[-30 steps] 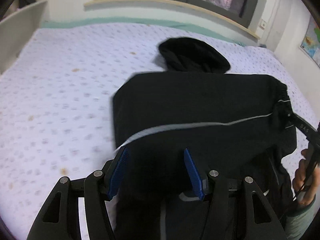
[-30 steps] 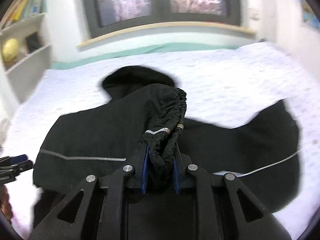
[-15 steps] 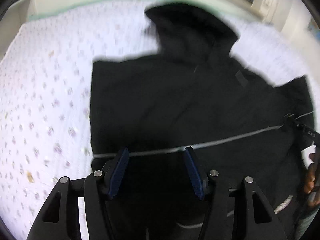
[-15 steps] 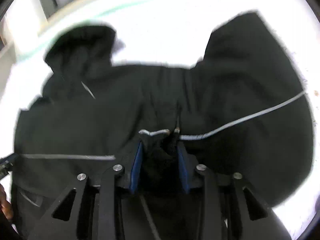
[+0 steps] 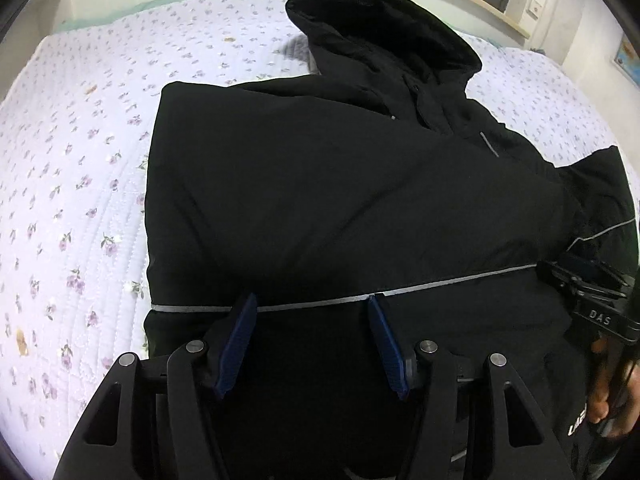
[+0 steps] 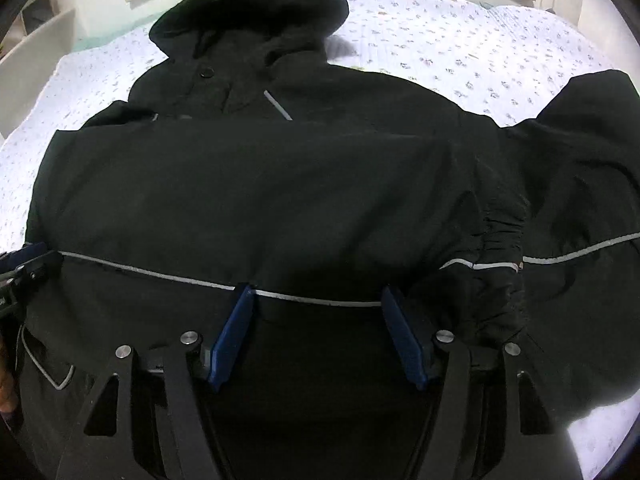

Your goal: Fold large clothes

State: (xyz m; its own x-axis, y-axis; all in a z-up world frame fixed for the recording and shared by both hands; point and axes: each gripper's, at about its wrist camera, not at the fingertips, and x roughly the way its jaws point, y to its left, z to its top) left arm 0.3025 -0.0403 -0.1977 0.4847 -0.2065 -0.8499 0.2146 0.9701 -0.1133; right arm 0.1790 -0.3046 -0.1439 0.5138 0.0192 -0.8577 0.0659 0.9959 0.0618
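One black hooded jacket [image 5: 328, 184] lies spread on the bed [image 5: 80, 152], hood [image 5: 384, 28] at the far end, a single grey reflective stripe [image 5: 440, 282] running across its body. One sleeve is folded across the front, its gathered cuff [image 6: 496, 248] lying just right of the right claw; the other sleeve [image 6: 580, 152] stretches out to the right over the flowered bedspread.

Two claws are in view. The left claw [image 5: 312, 338] hangs about half open over the near part of the jacket, blue pads apart, gripping nothing. The right claw [image 6: 320, 330] has just been opening; its pads stand wide and released, with only the flat jacket front behind them.

In the left wrist view the right claw's body shows the letters "DAS" [image 5: 600, 318]. White lettering at the jacket's near right edge is too cut off to read.
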